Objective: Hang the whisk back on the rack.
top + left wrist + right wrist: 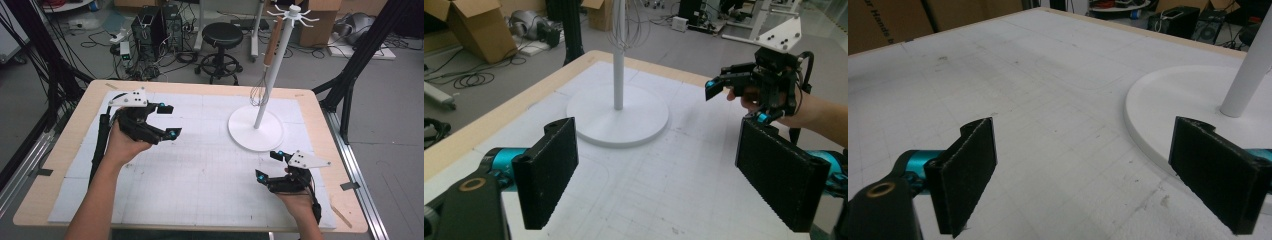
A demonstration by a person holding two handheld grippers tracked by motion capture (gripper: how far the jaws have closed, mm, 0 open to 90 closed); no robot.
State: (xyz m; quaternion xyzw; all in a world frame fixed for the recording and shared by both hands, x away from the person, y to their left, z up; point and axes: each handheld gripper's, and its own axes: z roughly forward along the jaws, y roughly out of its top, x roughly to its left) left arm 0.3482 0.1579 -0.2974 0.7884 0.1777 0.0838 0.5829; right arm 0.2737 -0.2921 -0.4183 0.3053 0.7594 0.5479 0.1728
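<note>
A white stand (256,129) with a round base and a tall pole rises at the table's far right. A whisk (262,87) with a wooden handle hangs from its top hooks. My left gripper (169,120) hovers over the table's far left, open, with nothing between its jaws. In the left gripper view those jaws (659,170) face the stand (619,120) and my right gripper (736,102). My right gripper (268,165) stays low near the front right, open and empty. In the right gripper view its jaws (1083,170) frame bare mat beside the stand's base (1188,95).
A white gridded mat (200,165) covers the wooden table (60,150). Behind the table stand a black stool (221,37), computer towers (155,27) and cardboard boxes (320,20). Black frame legs (350,75) flank the table's sides.
</note>
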